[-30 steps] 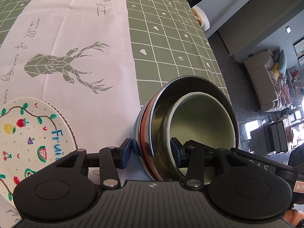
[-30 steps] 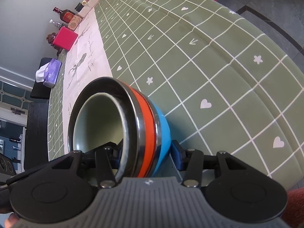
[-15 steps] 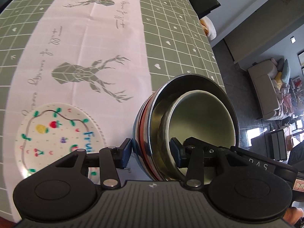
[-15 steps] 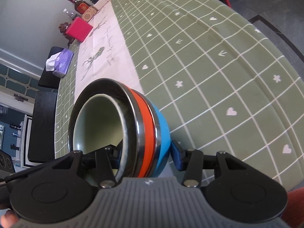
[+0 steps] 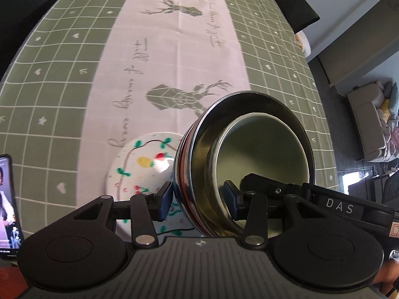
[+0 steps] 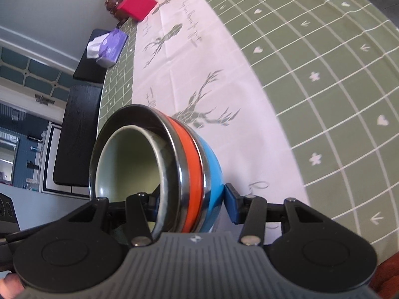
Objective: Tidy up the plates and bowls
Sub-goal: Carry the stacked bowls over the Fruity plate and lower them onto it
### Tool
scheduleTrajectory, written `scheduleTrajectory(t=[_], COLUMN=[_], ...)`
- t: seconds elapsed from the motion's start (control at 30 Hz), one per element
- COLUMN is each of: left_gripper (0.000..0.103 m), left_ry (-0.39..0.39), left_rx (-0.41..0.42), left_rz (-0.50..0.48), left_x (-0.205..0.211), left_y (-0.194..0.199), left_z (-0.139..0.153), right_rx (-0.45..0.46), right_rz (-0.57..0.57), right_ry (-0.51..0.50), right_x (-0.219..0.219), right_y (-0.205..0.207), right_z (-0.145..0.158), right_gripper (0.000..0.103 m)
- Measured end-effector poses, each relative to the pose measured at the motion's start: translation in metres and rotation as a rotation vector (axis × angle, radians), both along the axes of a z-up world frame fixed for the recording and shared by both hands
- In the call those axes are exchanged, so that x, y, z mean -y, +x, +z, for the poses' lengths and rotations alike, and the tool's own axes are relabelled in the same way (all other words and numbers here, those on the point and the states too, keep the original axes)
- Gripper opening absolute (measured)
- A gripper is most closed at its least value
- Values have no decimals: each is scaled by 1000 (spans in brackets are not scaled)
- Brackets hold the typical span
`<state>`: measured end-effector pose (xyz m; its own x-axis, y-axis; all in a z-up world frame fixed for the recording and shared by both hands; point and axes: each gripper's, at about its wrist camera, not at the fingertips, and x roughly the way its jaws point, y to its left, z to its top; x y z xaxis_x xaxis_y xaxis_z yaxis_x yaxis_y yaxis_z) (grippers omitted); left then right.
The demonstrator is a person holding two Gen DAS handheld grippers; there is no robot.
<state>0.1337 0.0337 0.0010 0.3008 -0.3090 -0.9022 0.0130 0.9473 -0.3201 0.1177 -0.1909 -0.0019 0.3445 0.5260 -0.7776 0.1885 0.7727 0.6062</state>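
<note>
A nested stack of bowls [image 5: 251, 159], pale green inside a steel one with orange and blue bowls outside, hangs in the air between both grippers. My left gripper [image 5: 198, 200] is shut on its rim from one side. My right gripper [image 6: 193, 203] is shut on the opposite rim of the stack [image 6: 179, 164]. A white plate painted with fruit [image 5: 142, 167] lies on the table below, partly hidden behind the stack and the left fingers.
The table has a green checked cloth [image 5: 49, 79] with a white deer runner [image 5: 179, 57]. A phone [image 5: 7, 204] lies at the near left edge. A tissue box [image 6: 109, 47], a red box [image 6: 137, 7] and bottles stand at the far end.
Both grippers have carried the bowl stack left over the runner. The fruit plate now lies right under and behind the stack. A phone has come into view at the left.
</note>
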Motion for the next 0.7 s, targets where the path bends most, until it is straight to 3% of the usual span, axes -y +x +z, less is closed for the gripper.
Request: scheduleTrajectory(t=[0.7], left_gripper=[49], left_ry=[10], left_rx=[-57], left_rz=[-44], left_x=[-39], left_y=[4], left_z=[-17], right_rx=[-65], right_rz=[35], right_ry=[-51], right_x=[-48], right_y=[5], right_z=[-13], right_gripper=[47])
